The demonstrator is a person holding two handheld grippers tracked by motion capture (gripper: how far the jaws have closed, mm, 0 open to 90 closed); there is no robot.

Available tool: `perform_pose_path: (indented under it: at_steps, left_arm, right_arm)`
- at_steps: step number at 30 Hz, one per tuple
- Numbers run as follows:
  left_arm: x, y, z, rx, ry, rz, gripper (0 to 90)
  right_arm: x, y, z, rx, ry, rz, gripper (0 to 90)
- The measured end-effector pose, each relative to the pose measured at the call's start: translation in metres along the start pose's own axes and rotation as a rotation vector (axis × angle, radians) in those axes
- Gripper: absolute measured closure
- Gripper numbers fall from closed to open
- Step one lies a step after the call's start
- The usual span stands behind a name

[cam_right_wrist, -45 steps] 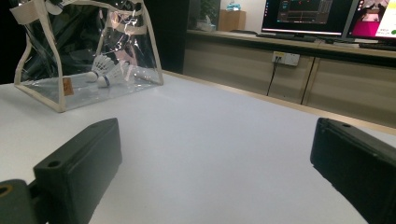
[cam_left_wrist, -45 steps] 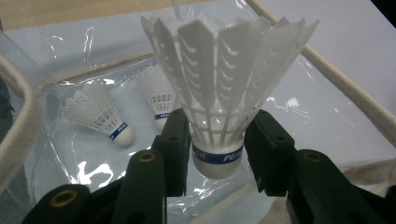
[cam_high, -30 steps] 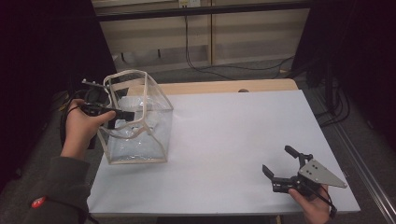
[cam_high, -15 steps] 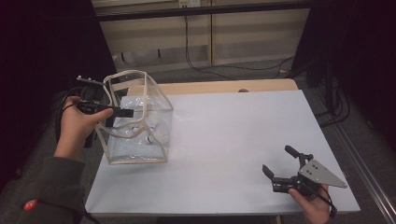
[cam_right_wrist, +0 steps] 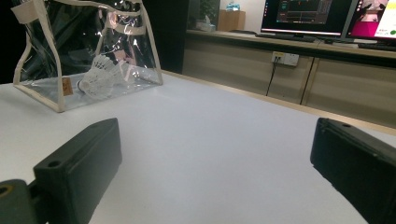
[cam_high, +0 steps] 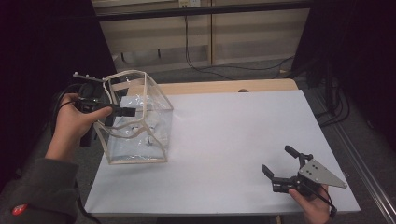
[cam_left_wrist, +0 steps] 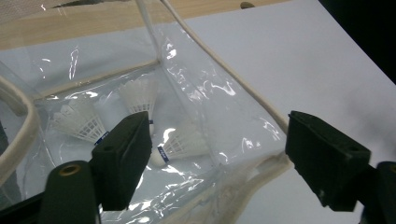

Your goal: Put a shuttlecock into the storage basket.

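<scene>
Bag: a clear plastic bag [cam_high: 140, 126] with cream trim stands upright near the left edge of the white desk [cam_high: 233, 140].
Inside the bag: three white shuttlecocks [cam_left_wrist: 140, 95] lie on its floor.
Left gripper: the left gripper [cam_high: 122, 112] is held at the bag's open top, its fingers [cam_left_wrist: 123, 158] have just been opening and stand wide, one inside the bag, the other outside its rim, gripping nothing.
Right gripper: the right gripper [cam_high: 279, 165] rests low over the desk's near right corner, well apart from the bag, fingers wide and empty.
</scene>
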State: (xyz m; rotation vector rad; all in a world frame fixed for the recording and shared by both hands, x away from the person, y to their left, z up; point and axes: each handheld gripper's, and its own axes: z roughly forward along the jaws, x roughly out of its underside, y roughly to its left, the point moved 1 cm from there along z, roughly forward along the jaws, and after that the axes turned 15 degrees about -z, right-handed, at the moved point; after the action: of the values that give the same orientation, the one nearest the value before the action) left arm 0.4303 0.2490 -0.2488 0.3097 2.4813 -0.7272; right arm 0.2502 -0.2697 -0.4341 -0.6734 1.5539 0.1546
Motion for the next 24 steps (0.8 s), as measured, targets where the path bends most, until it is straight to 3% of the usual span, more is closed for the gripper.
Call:
perform_pose_path:
  at_steps: [4, 8, 10, 20, 24]
  left_arm:
    - [0.001, -0.003, -0.002, 0.028, -0.005, 0.003, 18.5]
    - [0.004, -0.005, -0.005, 0.033, 0.022, 0.062, 13.8]
    - [0.006, -0.007, -0.005, 0.047, 0.026, 0.055, 12.9]
    - [0.013, -0.013, -0.014, 0.114, 0.056, 0.155, 6.6]
    - [0.015, -0.015, -0.016, 0.126, 0.052, 0.171, 6.4]
  right_arm:
    - [0.0, 0.001, 0.0, -0.003, 0.002, -0.002, 2.1]
    - [0.0, 0.0, 0.0, 0.0, 0.004, -0.003, 2.1]
    - [0.0, 0.0, 0.0, 0.0, 0.002, -0.002, 2.1]
    - [0.0, 0.0, 0.001, 0.0, 0.005, -0.004, 2.1]
    - [0.0, 0.0, 0.001, 0.0, 0.004, -0.004, 2.0]
